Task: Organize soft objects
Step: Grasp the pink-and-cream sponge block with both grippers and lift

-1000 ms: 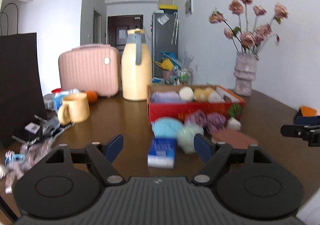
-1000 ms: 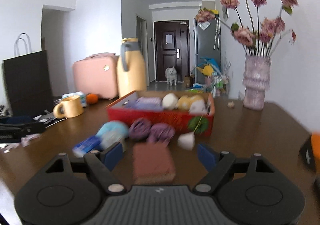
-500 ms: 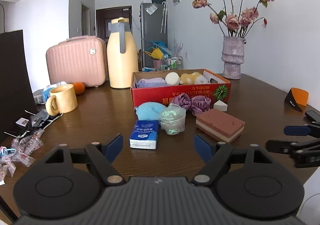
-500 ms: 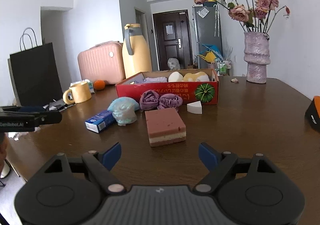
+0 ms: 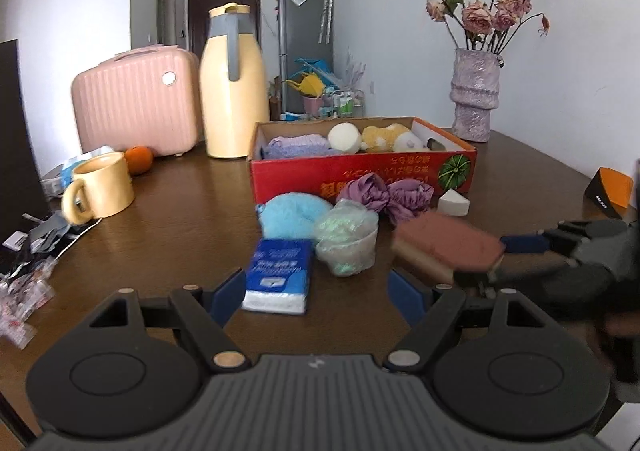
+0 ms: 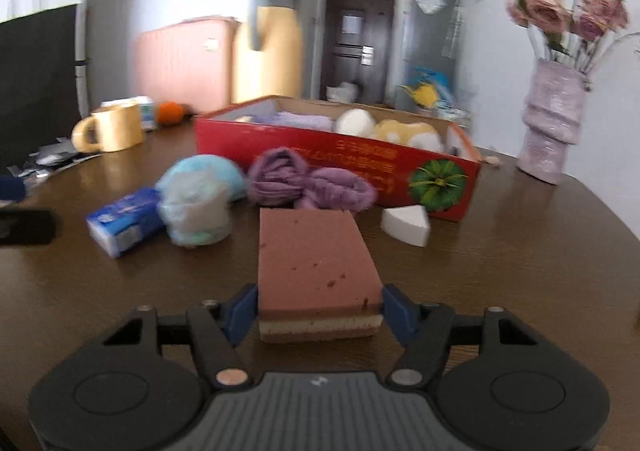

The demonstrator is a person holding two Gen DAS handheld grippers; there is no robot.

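Red cardboard box [image 6: 320, 155], already holding soft items, waits behind a brown layered sponge [image 6: 316, 263] on the table, where the right gripper [image 6: 318, 313] is closing around it; the left gripper [image 5: 320, 291] hovers open over a blue tissue pack [image 5: 278, 273].

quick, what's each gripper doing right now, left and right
Left gripper: open, holding nothing.
Right gripper: fingers closing around the brown sponge, apparently touching both sides.

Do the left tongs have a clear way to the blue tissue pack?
Probably yes. The left tongs stand open with the blue tissue pack just ahead, nothing between. The wrapped green puff sits close beside it.
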